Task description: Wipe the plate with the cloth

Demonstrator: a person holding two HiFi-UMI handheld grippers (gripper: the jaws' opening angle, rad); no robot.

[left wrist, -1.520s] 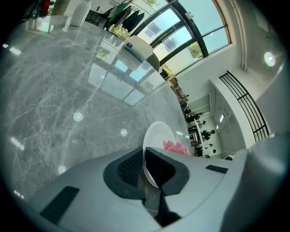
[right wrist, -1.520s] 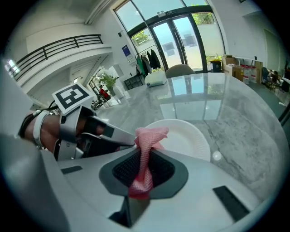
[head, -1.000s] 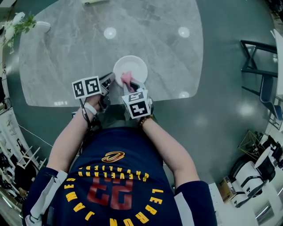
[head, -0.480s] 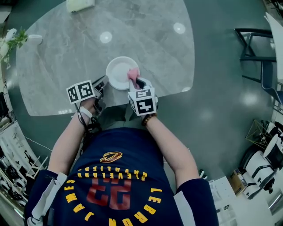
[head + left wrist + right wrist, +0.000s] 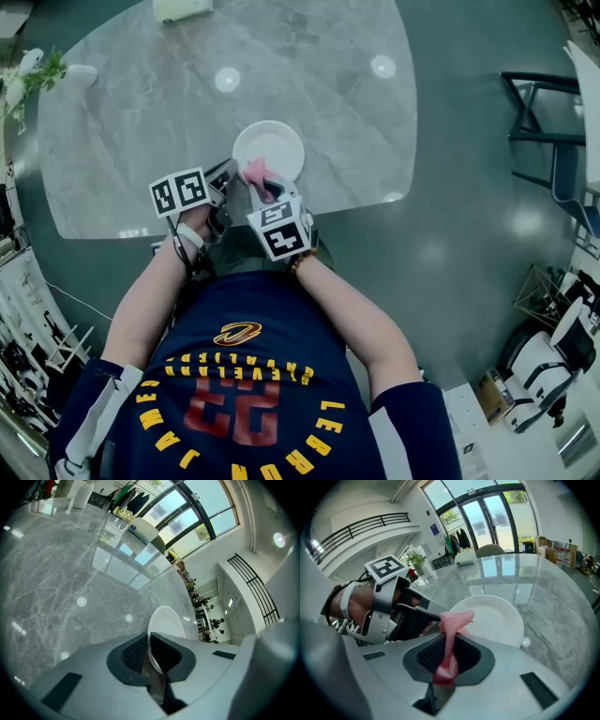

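Observation:
A white plate (image 5: 272, 145) lies on the grey marble table (image 5: 141, 122), close to its near edge. My left gripper (image 5: 225, 175) is shut on the plate's near-left rim; in the left gripper view the plate (image 5: 165, 623) stands edge-on between the jaws of that gripper (image 5: 149, 641). My right gripper (image 5: 264, 190) is shut on a pink cloth (image 5: 255, 172), which rests at the plate's near-left edge, right beside the left gripper. In the right gripper view the cloth (image 5: 452, 623) bunches up out of the right gripper (image 5: 449, 651), in front of the plate (image 5: 497, 616) and the left gripper (image 5: 410, 618).
A white object (image 5: 181, 7) sits at the table's far edge and a small plant (image 5: 33, 73) at its far left. A dark chair (image 5: 548, 122) stands on the floor to the right. The table's near edge runs just under both grippers.
My right gripper has carried the pink cloth from the plate's right rim leftward to its near-left edge. The left gripper keeps its hold on the rim.

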